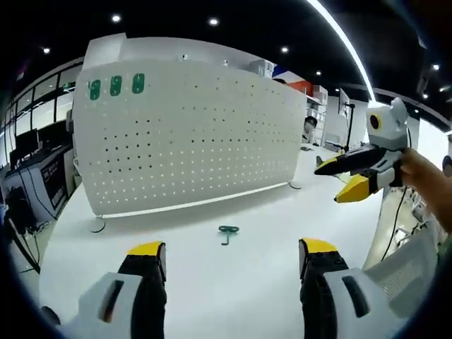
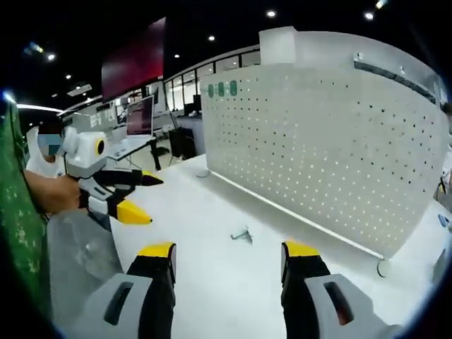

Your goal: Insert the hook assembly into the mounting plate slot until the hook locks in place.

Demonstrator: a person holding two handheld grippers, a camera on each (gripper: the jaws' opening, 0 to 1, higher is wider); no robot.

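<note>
One green hook assembly (image 1: 227,232) lay loose on the white table (image 1: 233,282), in front of one upright pegboard mounting plate (image 1: 191,134); three green tags (image 1: 116,85) counted along its top corner. Left gripper (image 1: 232,263) and right gripper (image 2: 226,263) both held wide, holding nothing, well apart from the hook. Judged as the approach step, nothing picked up yet. Next: lower one gripper over the hook, close on it, possibly by its stem, too small to tell.

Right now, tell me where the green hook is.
The green hook lies flat on the white table in front of the pegboard, just ahead of the left tongs. In the right gripper view it lies ahead of the right tongs.
</note>
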